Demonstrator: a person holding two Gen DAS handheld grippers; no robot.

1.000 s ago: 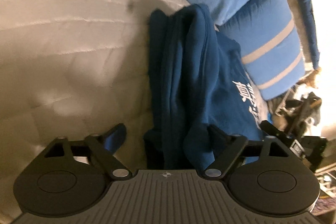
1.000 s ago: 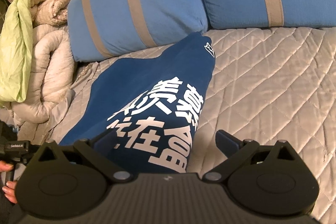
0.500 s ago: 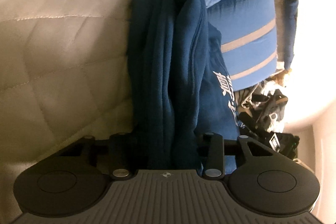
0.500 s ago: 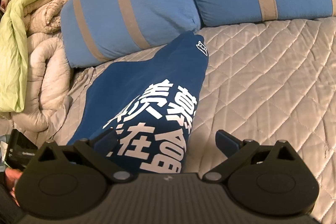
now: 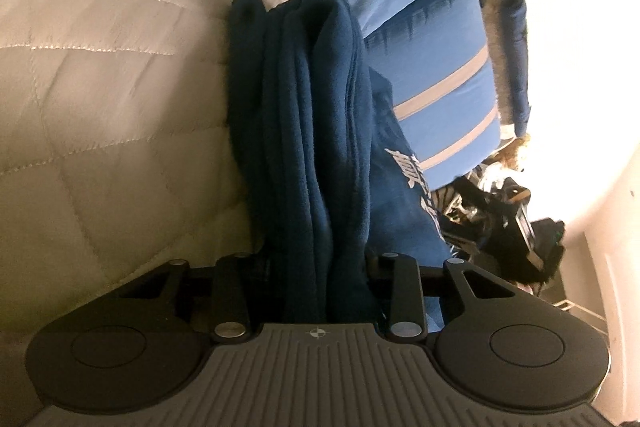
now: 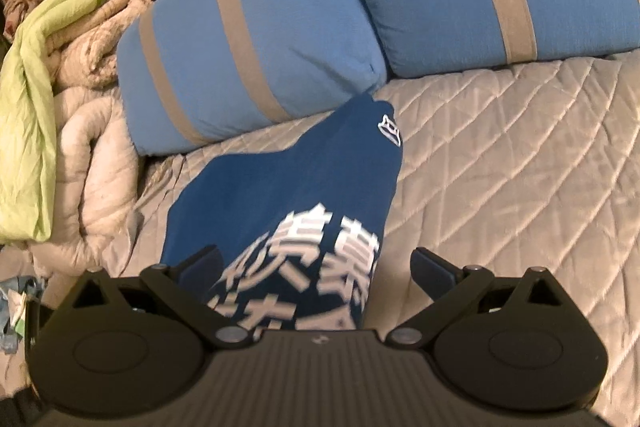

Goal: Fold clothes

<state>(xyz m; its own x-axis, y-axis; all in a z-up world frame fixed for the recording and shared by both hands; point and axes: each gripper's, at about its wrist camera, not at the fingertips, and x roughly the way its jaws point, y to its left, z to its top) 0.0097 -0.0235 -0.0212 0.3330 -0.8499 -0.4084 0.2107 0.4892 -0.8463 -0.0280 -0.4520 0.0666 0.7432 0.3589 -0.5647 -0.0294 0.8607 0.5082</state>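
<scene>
Both wrist views sit low and close over the quilted bed [image 6: 500, 155], facing the blue striped pillows [image 6: 260, 39]; both share the navy garment [image 5: 304, 131].

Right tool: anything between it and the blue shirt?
Nothing visible. The right tool is open with the blue shirt already between its fingers, flat on the quilt. The left tool has just closed on the bunched edge.

left gripper [image 5: 316, 291] pads hidden by navy garment [image 5: 304, 131]
</scene>
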